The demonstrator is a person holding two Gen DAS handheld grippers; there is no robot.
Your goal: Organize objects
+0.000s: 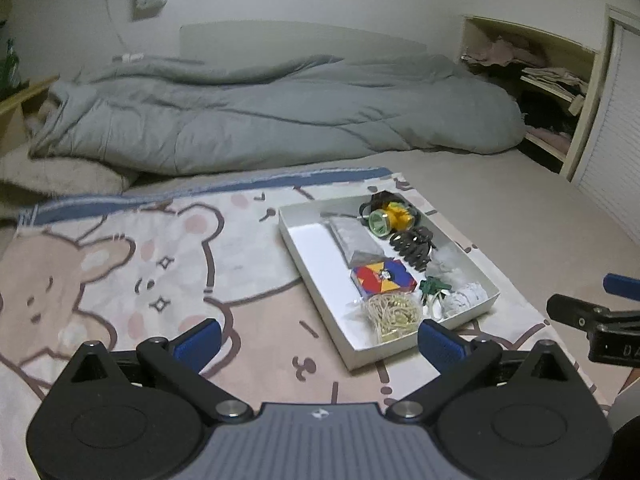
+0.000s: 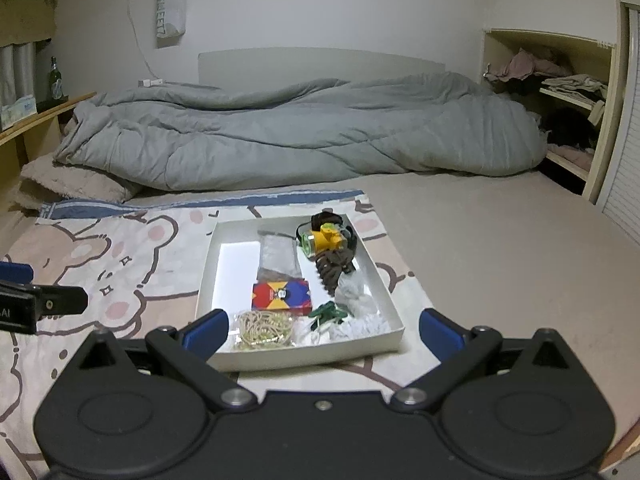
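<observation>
A shallow white box lies on a bear-print blanket on the bed. Inside lie a yellow headlamp, a brown hair claw, a grey packet, a red-blue-yellow card box, a bag of rubber bands, a green clip and white cloth pieces. My left gripper stands open just short of the box's near corner. My right gripper is open with the box's near edge between its fingers, holding nothing.
A rumpled grey duvet lies across the back of the bed. A wall shelf with folded clothes is at the right. A wooden ledge with a green bottle runs along the left. Bare beige sheet stretches right of the blanket.
</observation>
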